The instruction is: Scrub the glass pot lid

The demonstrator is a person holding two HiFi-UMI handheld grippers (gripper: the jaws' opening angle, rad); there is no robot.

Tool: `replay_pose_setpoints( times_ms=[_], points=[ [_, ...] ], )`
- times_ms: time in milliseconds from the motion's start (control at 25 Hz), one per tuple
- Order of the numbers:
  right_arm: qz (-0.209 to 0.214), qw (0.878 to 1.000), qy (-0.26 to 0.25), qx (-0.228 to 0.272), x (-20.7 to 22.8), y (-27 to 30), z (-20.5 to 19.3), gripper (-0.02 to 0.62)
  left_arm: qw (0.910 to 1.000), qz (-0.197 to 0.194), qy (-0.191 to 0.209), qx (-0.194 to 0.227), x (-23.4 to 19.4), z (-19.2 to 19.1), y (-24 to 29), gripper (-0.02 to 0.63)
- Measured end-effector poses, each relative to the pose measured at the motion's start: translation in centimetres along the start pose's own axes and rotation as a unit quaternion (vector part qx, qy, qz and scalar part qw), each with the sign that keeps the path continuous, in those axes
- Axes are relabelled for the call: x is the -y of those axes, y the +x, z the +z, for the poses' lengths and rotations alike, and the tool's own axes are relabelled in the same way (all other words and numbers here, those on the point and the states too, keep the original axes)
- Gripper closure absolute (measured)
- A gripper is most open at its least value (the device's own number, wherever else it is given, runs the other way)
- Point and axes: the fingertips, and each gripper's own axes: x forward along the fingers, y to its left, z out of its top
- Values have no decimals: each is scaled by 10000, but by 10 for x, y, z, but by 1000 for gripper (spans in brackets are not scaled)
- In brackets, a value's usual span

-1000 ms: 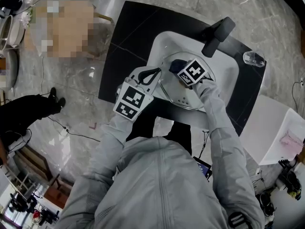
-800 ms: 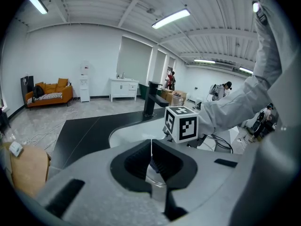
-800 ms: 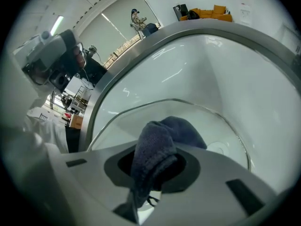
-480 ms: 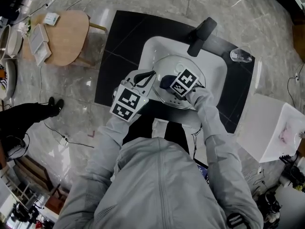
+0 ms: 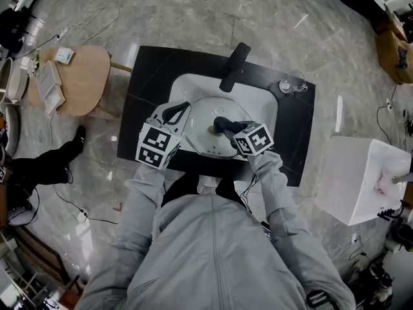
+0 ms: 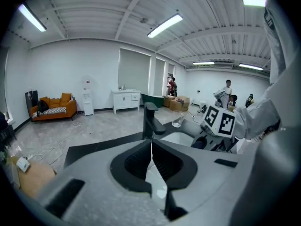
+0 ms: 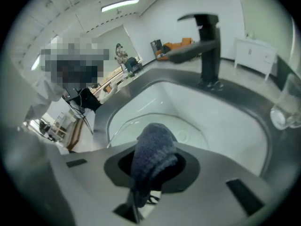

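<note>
Sink: a white basin [image 5: 263, 110] is set in a black counter [image 5: 147, 82], with a black faucet [image 5: 233, 65] at its far edge.
Glass pot lid: the lid [image 5: 201, 142] sits inside the basin and fills most of it. A small knob shows near its middle.
Left gripper: it [image 5: 182, 108] reaches the lid's left rim. In its own view the jaws [image 6: 151, 149] are pressed almost together on a thin pale edge. That edge seems to be the lid's rim, though it is seen edge-on and is hard to read.
Right gripper: it [image 5: 227, 126] is over the middle of the lid, just beside the knob. Its jaws are clamped on a dark blue-grey cloth [image 5: 222, 123].
Cloth: in the right gripper view it [image 7: 153, 147] bulges up out of the jaws as a rounded wad. Below and beyond it lie the lid's curved rim and the white basin.
Drinking glass: a clear glass [image 5: 290, 84] stands on the counter to the right of the faucet, apart from the basin.
Marker cubes: each gripper carries one, on the side nearer the person. The right one [image 6: 219, 121] also shows in the left gripper view.
Person: pale grey sleeves run from the body to both grippers.
Surroundings: a small round wooden table [image 5: 77, 79] stands left of the counter. A white box [image 5: 355, 173] stands to its right on the marbled floor.
Faucet in the gripper views: it rises upright behind the left jaws [image 6: 149, 121], and it stands above the basin in the right gripper view [image 7: 207, 46].
</note>
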Motion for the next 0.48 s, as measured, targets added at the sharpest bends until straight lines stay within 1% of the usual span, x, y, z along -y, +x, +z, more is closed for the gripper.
replay_pose_setpoints(
  times_ms=[80, 200, 360, 480],
  points=[
    [-534, 9976, -106, 429, 19, -30, 10, 511, 9999, 113, 24, 75, -4, 11, 0, 577],
    [-1142, 9872, -146, 1104, 40, -79, 29, 511, 9995, 216, 150, 199, -6, 31, 1, 577],
    [-1923, 9634, -336, 1835, 63, -148, 59, 511, 9975, 379, 337, 490, -14, 72, 0, 577],
    [-2320, 9438, -593, 2280, 72, -199, 85, 511, 9946, 446, 530, 779, -15, 110, -2, 577]
  ],
)
